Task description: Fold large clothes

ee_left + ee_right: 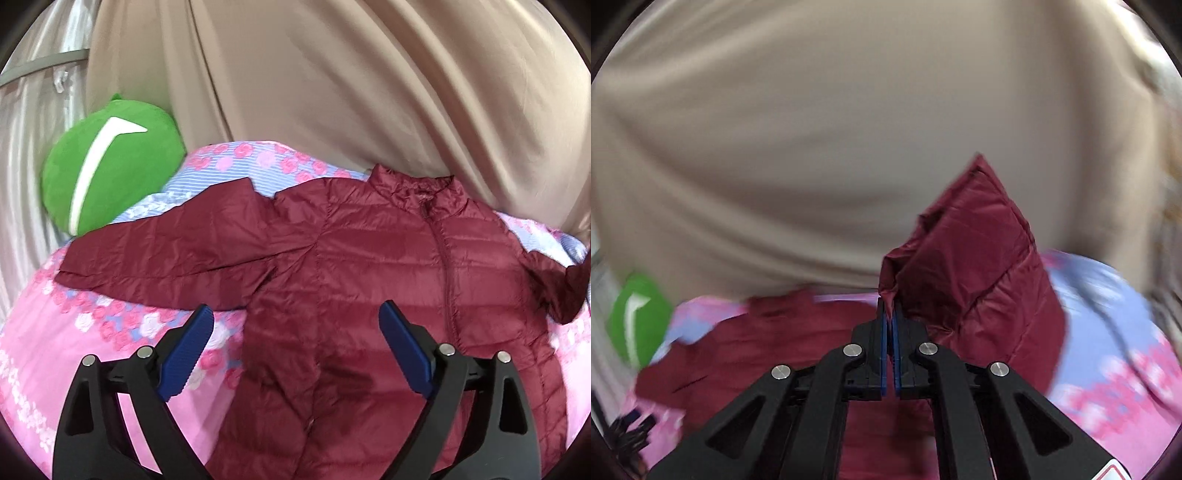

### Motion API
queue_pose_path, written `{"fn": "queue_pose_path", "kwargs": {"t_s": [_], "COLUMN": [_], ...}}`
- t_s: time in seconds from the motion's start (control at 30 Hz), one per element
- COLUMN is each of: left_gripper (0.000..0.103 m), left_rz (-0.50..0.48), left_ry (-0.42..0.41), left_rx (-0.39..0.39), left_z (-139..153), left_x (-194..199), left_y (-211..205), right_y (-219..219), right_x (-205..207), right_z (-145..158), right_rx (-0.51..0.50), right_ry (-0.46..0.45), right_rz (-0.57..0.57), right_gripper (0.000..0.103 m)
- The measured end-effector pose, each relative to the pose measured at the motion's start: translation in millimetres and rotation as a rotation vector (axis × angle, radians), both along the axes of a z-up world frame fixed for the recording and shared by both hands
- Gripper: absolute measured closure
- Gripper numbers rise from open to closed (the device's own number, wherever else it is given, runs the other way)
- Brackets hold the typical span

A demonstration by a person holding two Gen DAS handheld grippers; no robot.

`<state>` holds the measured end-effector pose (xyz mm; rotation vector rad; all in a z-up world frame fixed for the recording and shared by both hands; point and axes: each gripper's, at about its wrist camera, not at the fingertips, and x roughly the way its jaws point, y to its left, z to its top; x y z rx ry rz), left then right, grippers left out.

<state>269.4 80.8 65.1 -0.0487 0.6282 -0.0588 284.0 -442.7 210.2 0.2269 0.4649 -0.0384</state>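
Right wrist view: right gripper (889,314) pinches the jacket (369,266) sleeve (971,258), lifted right of the zipper (445,273); left gripper (295,332) gapes empty above the hem.

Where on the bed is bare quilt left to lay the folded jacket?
Bare floral quilt shows below the spread sleeve, beside the open left gripper. A strip lies between the green cushion and the collar. The jacket fills the middle; the right gripper pinches its other sleeve.
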Motion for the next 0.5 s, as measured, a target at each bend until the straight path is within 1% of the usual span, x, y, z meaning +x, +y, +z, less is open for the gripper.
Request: {"fn": "queue_pose_path", "kwargs": {"t_s": [0.07,0.1,0.13,0.17,0.2,0.27,0.3,0.37,0.4,0.43,0.47,0.5], "left_gripper": [0.014,0.014,0.014,0.014,0.014,0.014,0.014,0.014,0.014,0.014,0.014,0.014], "left_rz": [-0.009,-0.017,-0.021,-0.029,-0.036,-0.046,-0.051,-0.058,-0.064,-0.068,-0.074,-0.078], "left_ry": [0.006,0.019,0.032,0.053,0.068,0.108,0.127,0.171,0.192,0.206,0.226,0.238], "left_rx": [-0.021,-0.030,-0.039,-0.054,-0.065,-0.093,-0.101,-0.122,-0.141,-0.157,-0.187,-0.207], "left_z": [-1,-3,-6,-10,-14,-25,-30,-42,-48,-52,-57,-60], "left_x": [8,13,18,24,27,37,41,51,55,57,63,66], "left_y": [-1,-2,-2,-2,-1,2,2,6,9,10,13,13], "right_y": [69,109,146,169,200,247,262,281,284,280,274,259], "right_x": [33,52,69,78,93,119,122,113,107,98,87,75], "right_z": [-2,-11,-25,-36,-56,-96,-109,-125,-124,-115,-106,-90], "right_rx": [-0.032,-0.054,-0.072,-0.083,-0.091,-0.105,-0.119,-0.144,-0.140,-0.123,-0.113,-0.108], "right_ry": [0.013,0.033,0.063,0.087,0.128,0.214,0.238,0.263,0.254,0.222,0.193,0.137], "right_rz": [0.133,0.202,0.263,0.298,0.347,0.424,0.443,0.464,0.477,0.493,0.499,0.487], "right_gripper": [0.100,0.100,0.100,0.100,0.100,0.098,0.098,0.096,0.094,0.085,0.067,0.058]}}
